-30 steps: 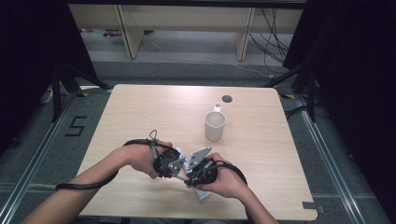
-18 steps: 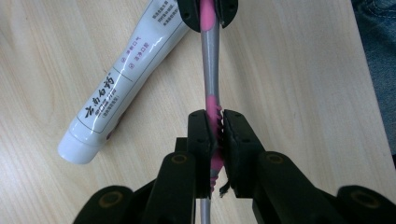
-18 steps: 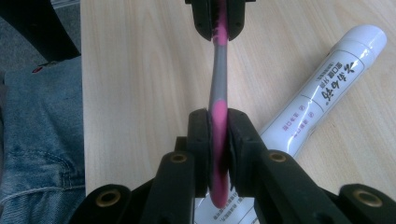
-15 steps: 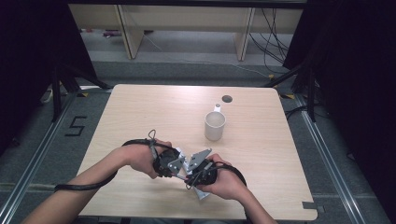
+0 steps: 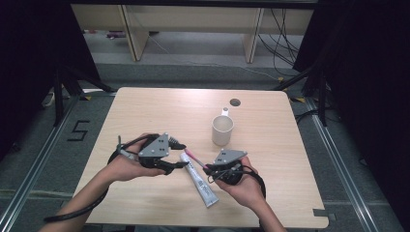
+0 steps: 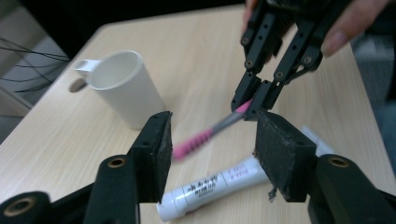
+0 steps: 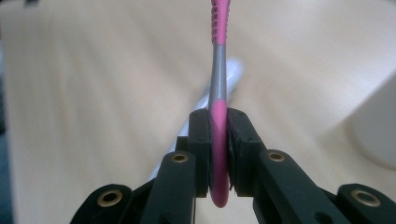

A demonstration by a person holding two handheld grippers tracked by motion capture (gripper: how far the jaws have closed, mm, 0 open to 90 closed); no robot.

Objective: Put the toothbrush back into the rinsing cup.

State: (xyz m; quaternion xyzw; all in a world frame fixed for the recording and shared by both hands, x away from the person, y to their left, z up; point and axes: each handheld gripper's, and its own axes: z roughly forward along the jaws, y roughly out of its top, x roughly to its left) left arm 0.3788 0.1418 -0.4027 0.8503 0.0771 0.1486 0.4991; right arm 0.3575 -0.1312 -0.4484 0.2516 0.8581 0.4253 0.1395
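A pink and grey toothbrush [image 5: 196, 159] hangs over the table, and my right gripper [image 7: 218, 154] is shut on its pink end. The left gripper view shows that right gripper [image 6: 256, 100] pinching the toothbrush [image 6: 210, 133], whose ribbed free end points toward my left gripper [image 6: 217, 154]. The left jaws have just been opening and stand wide, with the brush end just ahead of them and untouched. My left gripper [image 5: 183, 164] sits left of the right gripper [image 5: 209, 169] in the high view. A white toothpaste tube [image 5: 200, 180] lies flat beneath them.
A white cup [image 5: 222, 130] with a small handle stands upright behind the grippers, right of centre; it also appears as the cup [image 6: 121, 88] in the left gripper view. A dark round hole [image 5: 235, 102] marks the table's far edge. Black curtains flank the wooden table [image 5: 145, 111].
The two grippers, close together before, have drawn apart. My left gripper moved left and opened, letting go of the toothbrush. The right gripper keeps hold of it.
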